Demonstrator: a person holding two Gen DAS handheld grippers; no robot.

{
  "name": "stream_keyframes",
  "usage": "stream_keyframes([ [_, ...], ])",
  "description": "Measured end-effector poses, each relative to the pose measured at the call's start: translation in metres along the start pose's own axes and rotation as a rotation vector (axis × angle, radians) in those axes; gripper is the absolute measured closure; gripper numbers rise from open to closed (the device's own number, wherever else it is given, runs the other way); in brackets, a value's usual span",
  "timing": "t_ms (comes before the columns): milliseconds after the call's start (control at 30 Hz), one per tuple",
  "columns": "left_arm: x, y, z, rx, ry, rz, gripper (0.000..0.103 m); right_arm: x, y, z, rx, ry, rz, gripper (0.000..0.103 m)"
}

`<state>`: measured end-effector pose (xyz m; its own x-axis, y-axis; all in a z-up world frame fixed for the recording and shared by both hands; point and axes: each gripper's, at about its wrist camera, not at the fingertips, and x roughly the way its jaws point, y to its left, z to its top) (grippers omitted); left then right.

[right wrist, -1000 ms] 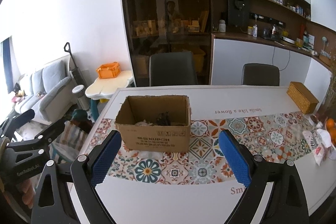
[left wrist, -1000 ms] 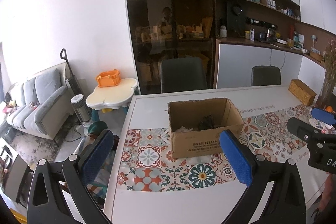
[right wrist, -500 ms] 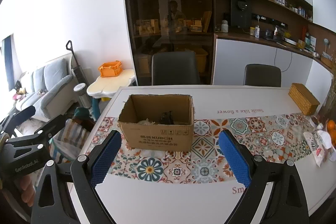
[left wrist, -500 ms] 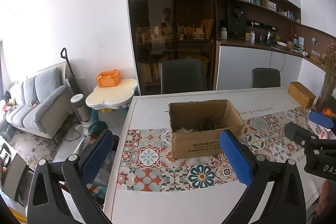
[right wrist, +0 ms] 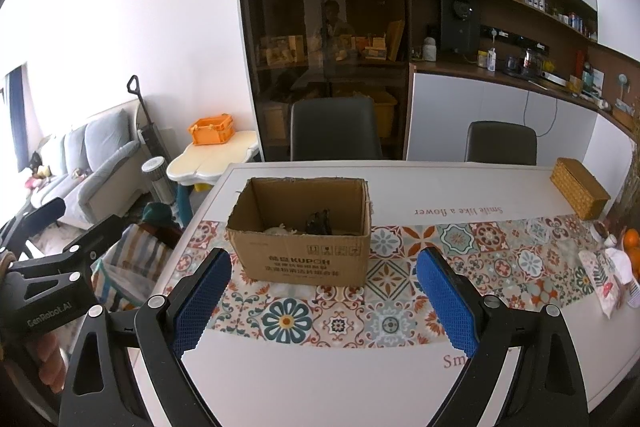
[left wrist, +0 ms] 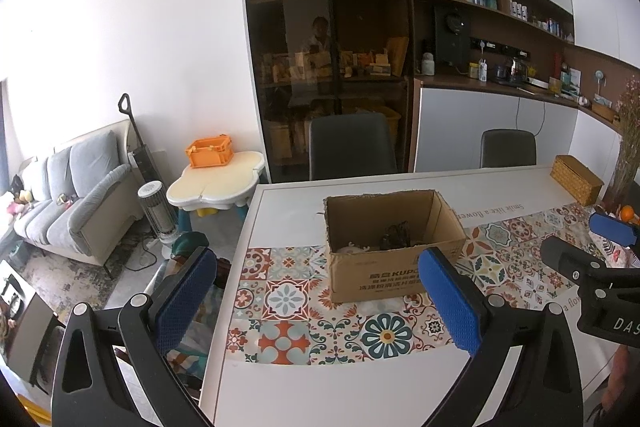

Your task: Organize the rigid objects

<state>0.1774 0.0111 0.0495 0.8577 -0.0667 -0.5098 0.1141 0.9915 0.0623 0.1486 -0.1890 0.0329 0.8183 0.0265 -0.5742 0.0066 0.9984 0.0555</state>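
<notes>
Left wrist view: the left gripper [left wrist: 316, 301] is held above the near left part of the white table [left wrist: 352, 383], its 2 blue pads spread wide with nothing between them. The cardboard box [left wrist: 394, 245] stands open-topped on the patterned runner [left wrist: 288, 301], toward the table's left end and ahead of the pads. Inside it lie a dark object [left wrist: 396, 235] and a pale object [left wrist: 352, 249]; neither can be identified. This view alone shows the table's left edge in full, with floor, a striped bag [left wrist: 196, 327] and a cream side table [left wrist: 216, 181] beyond it. The right gripper [left wrist: 600, 259] enters at the right margin, above the runner, well apart from the box. Right wrist view: the right gripper [right wrist: 324, 301] is likewise released, pads wide apart and empty, over bare white tabletop [right wrist: 320, 379] at the near edge. The box [right wrist: 306, 233] sits straight ahead, its printed face toward the camera, with the dark object [right wrist: 318, 223] near its middle. This view alone shows the right end of the table: a wicker box [right wrist: 580, 189] at the far corner, oranges [right wrist: 632, 243] and a printed packet [right wrist: 602, 281] at the right edge. The left gripper [right wrist: 44, 267] appears at the left margin, beyond the table's left edge. Open runner lies on both sides of the box, and bare table between the box and the near edge. 2 dark chairs [right wrist: 334, 129] stand at the far edge.
</notes>
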Motion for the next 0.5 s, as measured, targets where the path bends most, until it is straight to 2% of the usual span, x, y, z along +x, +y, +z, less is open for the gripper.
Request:
stream_keyframes([
  [500,-0.0018,0.0026,-0.0002,-0.007,0.004,0.009,0.0,0.0007,0.0009,0.0003,0.001,0.0,0.003,0.009],
])
